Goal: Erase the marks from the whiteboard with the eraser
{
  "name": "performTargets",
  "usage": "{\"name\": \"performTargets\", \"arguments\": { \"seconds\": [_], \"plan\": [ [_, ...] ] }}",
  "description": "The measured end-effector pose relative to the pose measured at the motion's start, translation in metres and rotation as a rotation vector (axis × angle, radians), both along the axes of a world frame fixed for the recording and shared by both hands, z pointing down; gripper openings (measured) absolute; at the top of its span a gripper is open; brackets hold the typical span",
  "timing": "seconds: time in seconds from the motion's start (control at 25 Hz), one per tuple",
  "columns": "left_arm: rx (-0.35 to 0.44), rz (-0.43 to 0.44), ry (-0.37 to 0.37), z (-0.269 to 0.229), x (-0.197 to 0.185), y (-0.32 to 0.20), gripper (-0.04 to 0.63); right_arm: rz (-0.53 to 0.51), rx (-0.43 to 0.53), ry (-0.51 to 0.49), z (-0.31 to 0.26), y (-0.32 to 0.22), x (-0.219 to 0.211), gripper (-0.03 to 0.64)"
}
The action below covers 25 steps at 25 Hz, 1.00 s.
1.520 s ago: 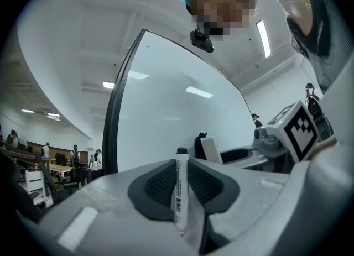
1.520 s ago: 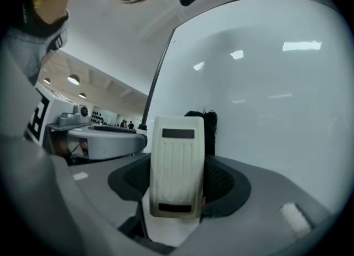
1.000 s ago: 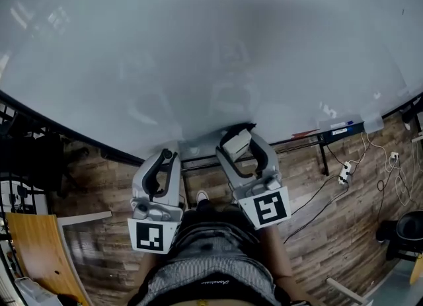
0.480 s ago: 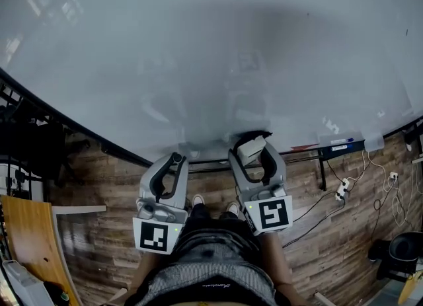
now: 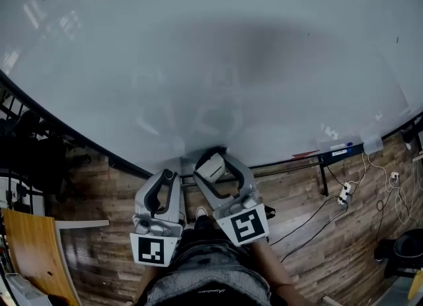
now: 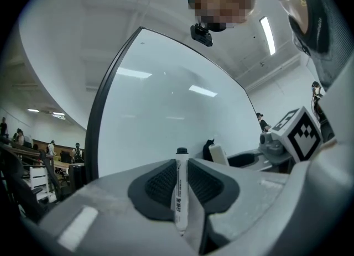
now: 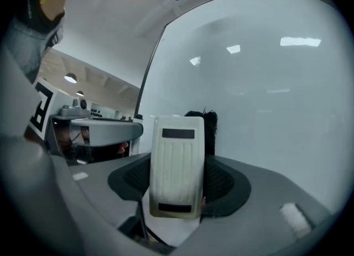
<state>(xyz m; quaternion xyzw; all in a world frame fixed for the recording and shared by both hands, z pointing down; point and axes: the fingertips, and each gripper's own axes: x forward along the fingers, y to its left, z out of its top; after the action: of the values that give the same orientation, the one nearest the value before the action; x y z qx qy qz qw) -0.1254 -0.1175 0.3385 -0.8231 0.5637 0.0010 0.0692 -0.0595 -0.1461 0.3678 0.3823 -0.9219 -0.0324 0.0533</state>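
Observation:
The whiteboard [image 5: 218, 53] fills the upper head view; it looks grey-white with only faint smudges and reflections, no clear marks. My right gripper [image 5: 221, 164] is shut on the eraser [image 5: 210, 166], a white ribbed block with black felt behind it [image 7: 176, 161], held at the board's lower edge. The felt side faces the board; whether it touches I cannot tell. My left gripper [image 5: 163, 182] hangs beside it to the left, just below the board, shut on a white marker [image 6: 180, 194] with a black cap that points up between the pads.
A ledge at the board's lower right carries a blue marker [image 5: 338, 147] and a red one [image 5: 305, 154]. Cables and a power strip [image 5: 344, 190] lie on the wooden floor. Dark chairs [image 5: 26, 159] and a wooden table [image 5: 33, 252] stand at the left.
The right gripper with the eraser has moved left along the board's lower edge, closer to the left gripper. The left gripper has shifted only slightly.

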Motion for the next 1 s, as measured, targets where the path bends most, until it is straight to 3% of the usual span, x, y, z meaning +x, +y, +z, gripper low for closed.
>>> {"name": "performTargets", "arguments": {
  "seconds": [0.24,0.4,0.72,1.0],
  "plan": [
    [0.019,-0.012,-0.006,-0.002,-0.027,0.006,0.072,-0.116,0.022,-0.010,-0.005,0.014,-0.058,0.261],
    [0.016,-0.011,-0.018,0.000,-0.039,0.004,0.072,-0.132,0.049,-0.024,-0.006,0.016,-0.074,0.261],
    [0.021,0.027,-0.052,0.001,-0.027,-0.007,0.072,-0.129,0.079,0.027,-0.001,0.014,-0.059,0.259],
    [0.032,0.066,-0.057,-0.002,0.021,-0.018,0.072,-0.091,0.075,0.045,0.002,0.005,0.004,0.259]
  ]
}}
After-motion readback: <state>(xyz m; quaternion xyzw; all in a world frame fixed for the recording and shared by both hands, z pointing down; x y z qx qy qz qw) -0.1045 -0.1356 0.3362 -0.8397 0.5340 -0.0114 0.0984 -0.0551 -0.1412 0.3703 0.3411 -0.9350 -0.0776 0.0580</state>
